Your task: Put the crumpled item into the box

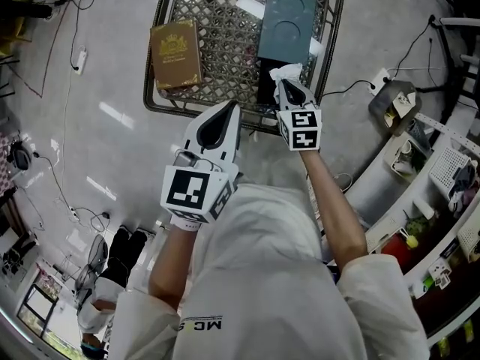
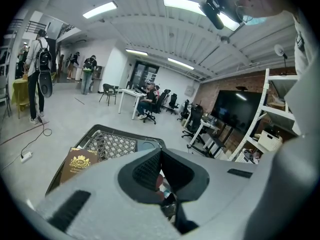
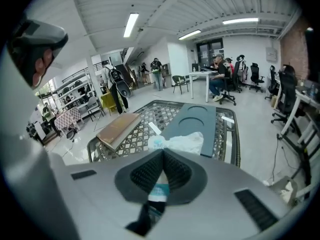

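A crumpled white wrapper (image 1: 287,72) (image 3: 178,143) sticks out of the tips of my right gripper (image 1: 291,83) (image 3: 162,152), which is shut on it above the near edge of a metal mesh table (image 1: 225,36). A brown box with a gold crest (image 1: 176,54) (image 2: 79,163) (image 3: 118,127) lies shut on the table's left side. A dark teal tray with two round hollows (image 1: 286,22) (image 3: 192,122) lies on the right side. My left gripper (image 1: 227,111) (image 2: 160,152) hovers at the table's near edge, jaws together with nothing between them.
Cables and a power strip (image 1: 79,60) lie on the grey floor to the left. White shelving with small items (image 1: 442,201) stands at the right. A black object (image 1: 264,88) lies under the teal tray's near end. People, desks and office chairs stand far off.
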`<state>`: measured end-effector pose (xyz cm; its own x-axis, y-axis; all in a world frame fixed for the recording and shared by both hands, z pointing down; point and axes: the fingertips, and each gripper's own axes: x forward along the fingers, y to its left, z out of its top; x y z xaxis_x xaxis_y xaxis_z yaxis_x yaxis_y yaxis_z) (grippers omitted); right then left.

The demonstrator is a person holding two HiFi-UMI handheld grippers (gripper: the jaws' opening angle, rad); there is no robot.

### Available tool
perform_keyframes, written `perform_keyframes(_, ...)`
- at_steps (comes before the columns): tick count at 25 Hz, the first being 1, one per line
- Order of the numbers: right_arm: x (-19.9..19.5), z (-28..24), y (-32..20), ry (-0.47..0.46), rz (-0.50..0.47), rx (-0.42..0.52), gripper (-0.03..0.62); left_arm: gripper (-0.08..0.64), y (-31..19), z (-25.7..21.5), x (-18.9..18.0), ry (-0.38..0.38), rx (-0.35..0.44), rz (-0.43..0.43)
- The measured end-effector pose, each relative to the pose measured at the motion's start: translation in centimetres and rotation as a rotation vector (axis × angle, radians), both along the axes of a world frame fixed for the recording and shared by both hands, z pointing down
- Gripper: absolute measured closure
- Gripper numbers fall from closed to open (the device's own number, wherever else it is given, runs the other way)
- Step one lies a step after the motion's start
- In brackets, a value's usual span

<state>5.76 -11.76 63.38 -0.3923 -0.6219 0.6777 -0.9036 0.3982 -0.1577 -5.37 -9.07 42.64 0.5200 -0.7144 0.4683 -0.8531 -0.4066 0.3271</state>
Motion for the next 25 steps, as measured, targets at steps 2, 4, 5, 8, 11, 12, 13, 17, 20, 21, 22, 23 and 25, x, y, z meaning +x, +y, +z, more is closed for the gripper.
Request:
perform_keyframes(2, 0.0, 1.4, 0.4, -0.011, 0.022, -0.039, 0.575, 0.54, 0.0, 0.5, 0.1, -0.003, -0.008, 0.003)
perform_keyframes(4, -0.1, 2.8, 1.0, -0.022, 0.039, -0.082, 0.575, 0.541, 0.2, 0.9, 0.2, -0.007, -0.017, 0.008)
perform_keyframes(5, -0.2, 3.4, 1.3, -0.027, 0.045, -0.103, 0.575, 0.54, 0.2, 1.1, 0.3, -0.008, -0.022, 0.011)
perform_keyframes(8, -0.6, 5.0, 1.9, -0.035, 0.06, -0.162, 0.575, 0.54, 0.2, 1.5, 0.2, -0.011, -0.032, 0.014)
perform_keyframes(11, -0.8, 6.3, 2.1, -0.036, 0.09, -0.219, 0.575, 0.54, 0.1, 1.8, 0.2, -0.013, -0.039, 0.018)
perform_keyframes(12, -0.8, 6.7, 2.2, -0.035, 0.098, -0.238, 0.575, 0.54, 0.1, 1.8, 0.2, -0.013, -0.042, 0.02)
perform_keyframes(13, -0.9, 7.1, 2.3, -0.031, 0.102, -0.255, 0.575, 0.54, 0.1, 1.9, 0.2, -0.014, -0.044, 0.022)
perform_keyframes(17, -1.3, 8.6, 2.6, -0.011, 0.112, -0.319, 0.575, 0.541, 0.2, 2.2, 0.1, -0.018, -0.05, 0.025)
perform_keyframes(20, -1.2, 9.3, 2.6, -0.015, 0.142, -0.353, 0.575, 0.54, 0.2, 2.5, -0.1, -0.019, -0.059, 0.026)
perform_keyframes(21, -1.1, 9.4, 2.6, -0.014, 0.15, -0.362, 0.575, 0.54, 0.2, 2.6, -0.1, -0.02, -0.062, 0.027)
perform_keyframes(22, -1.1, 9.5, 2.6, -0.01, 0.154, -0.37, 0.575, 0.54, 0.2, 2.7, -0.1, -0.02, -0.063, 0.028)
perform_keyframes(23, -1.2, 9.7, 2.5, -0.005, 0.153, -0.377, 0.574, 0.54, 0.2, 2.7, -0.2, -0.021, -0.064, 0.029)
perform_keyframes(25, -1.4, 9.8, 2.4, 0.004, 0.146, -0.387, 0.574, 0.54, 0.2, 2.7, -0.2, -0.021, -0.064, 0.029)
